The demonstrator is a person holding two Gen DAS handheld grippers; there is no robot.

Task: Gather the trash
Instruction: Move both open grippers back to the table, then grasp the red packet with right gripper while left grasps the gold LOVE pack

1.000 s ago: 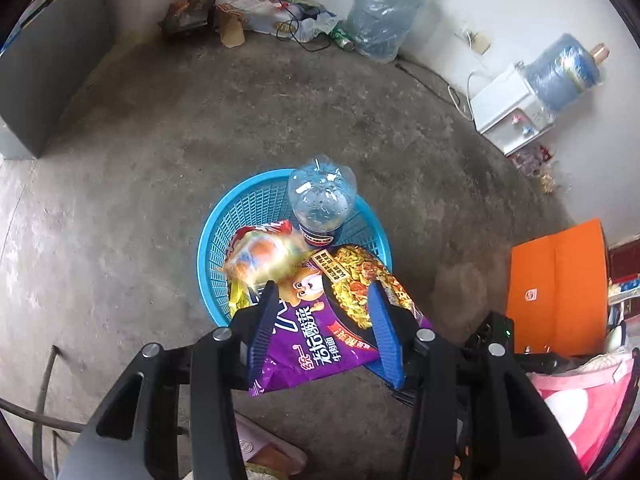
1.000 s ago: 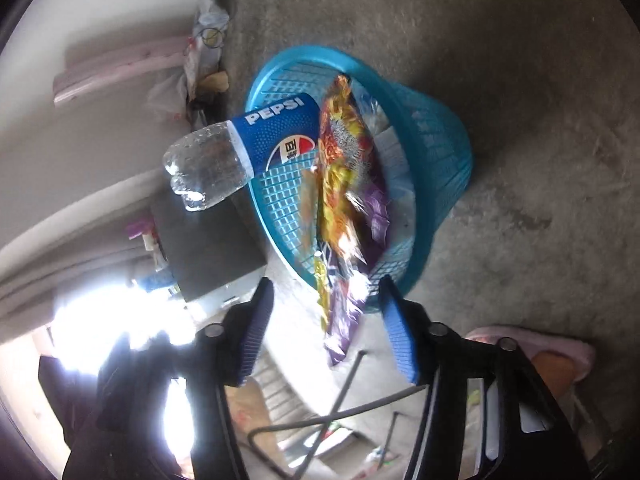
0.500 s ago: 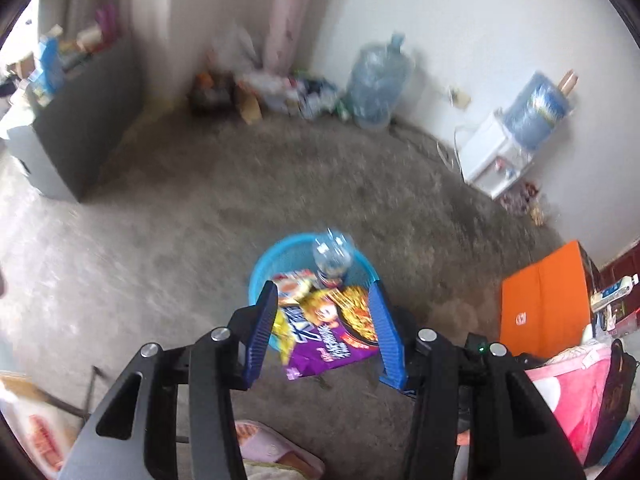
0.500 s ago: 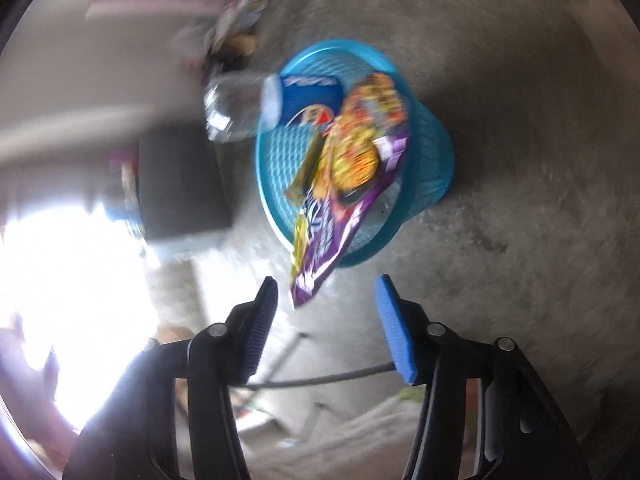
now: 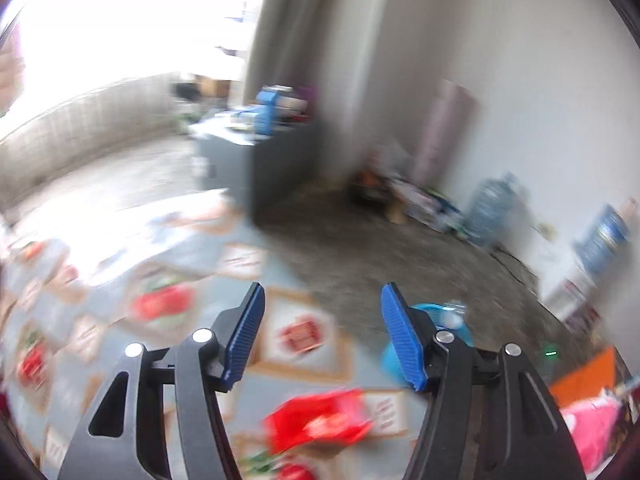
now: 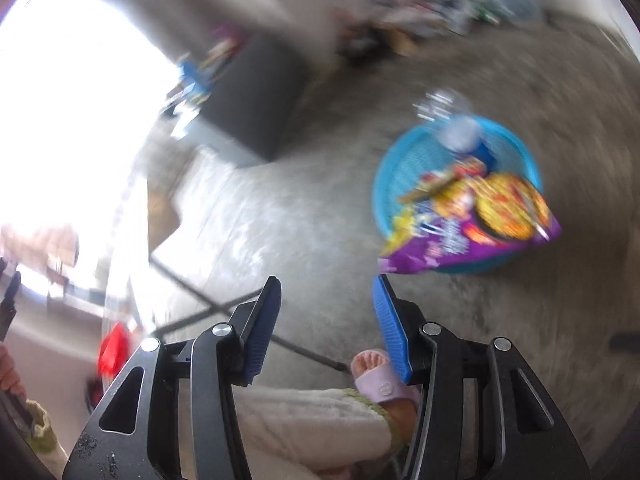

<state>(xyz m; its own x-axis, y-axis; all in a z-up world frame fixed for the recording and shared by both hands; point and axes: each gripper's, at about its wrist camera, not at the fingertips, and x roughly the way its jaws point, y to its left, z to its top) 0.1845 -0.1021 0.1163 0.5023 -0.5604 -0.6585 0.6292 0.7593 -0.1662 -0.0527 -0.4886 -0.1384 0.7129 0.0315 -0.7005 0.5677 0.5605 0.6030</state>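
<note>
Both views are motion-blurred. My left gripper (image 5: 322, 340) is open and empty above a table with a patterned cloth (image 5: 168, 304). A red wrapper (image 5: 320, 424) lies on the cloth just below its fingers. The blue basket (image 5: 434, 316) shows partly behind the right finger. In the right wrist view, the blue basket (image 6: 400, 168) stands on the concrete floor and holds a purple noodle bag (image 6: 480, 220) and a Pepsi bottle (image 6: 460, 128). My right gripper (image 6: 324, 322) is open and empty, well short of the basket. A red wrapper (image 6: 114, 348) shows at the left.
A dark grey cabinet (image 5: 256, 160) stands by the bright doorway. Water jugs (image 5: 490, 208) and clutter line the far wall. An orange box (image 5: 588, 376) is at the right. The person's sandalled foot (image 6: 380, 376) and a thin table leg (image 6: 200, 300) are below my right gripper.
My left gripper has swung up and left, away from the basket, to over the patterned table. My right gripper has pulled back and turned; the basket now lies further to its upper right.
</note>
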